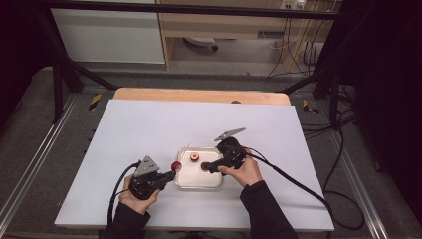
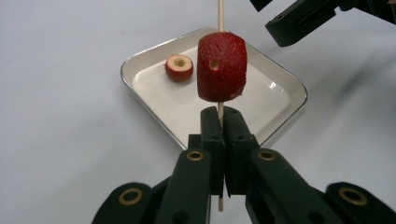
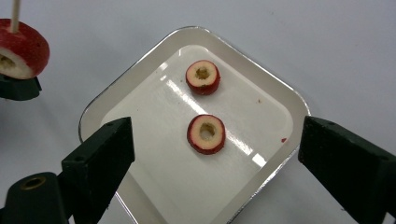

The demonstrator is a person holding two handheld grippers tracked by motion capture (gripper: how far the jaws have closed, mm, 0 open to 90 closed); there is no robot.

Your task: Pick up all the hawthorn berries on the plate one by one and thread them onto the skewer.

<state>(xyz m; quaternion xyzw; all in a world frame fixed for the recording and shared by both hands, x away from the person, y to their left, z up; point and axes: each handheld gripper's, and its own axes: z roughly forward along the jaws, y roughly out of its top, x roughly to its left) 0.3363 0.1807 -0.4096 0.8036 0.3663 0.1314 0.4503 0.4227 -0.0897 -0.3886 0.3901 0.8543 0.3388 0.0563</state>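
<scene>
Now left gripper (image 2: 219, 122) clamped on wooden skewer (image 2: 220, 14), hawthorn piece (image 2: 222, 66) threaded just above jaws, frame centre. Right gripper (image 3: 212, 154) wide open, nothing held, over metal tray (image 3: 275, 86); two cored hawthorn slices (image 3: 206, 134) lying inside, mid-frame.

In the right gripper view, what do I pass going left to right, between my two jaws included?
Skewered fruit piece on its stick, then the right gripper's left jaw, the two fruit rings lying in the tray, near ring and far ring overlapping in order, then the right jaw.
</scene>
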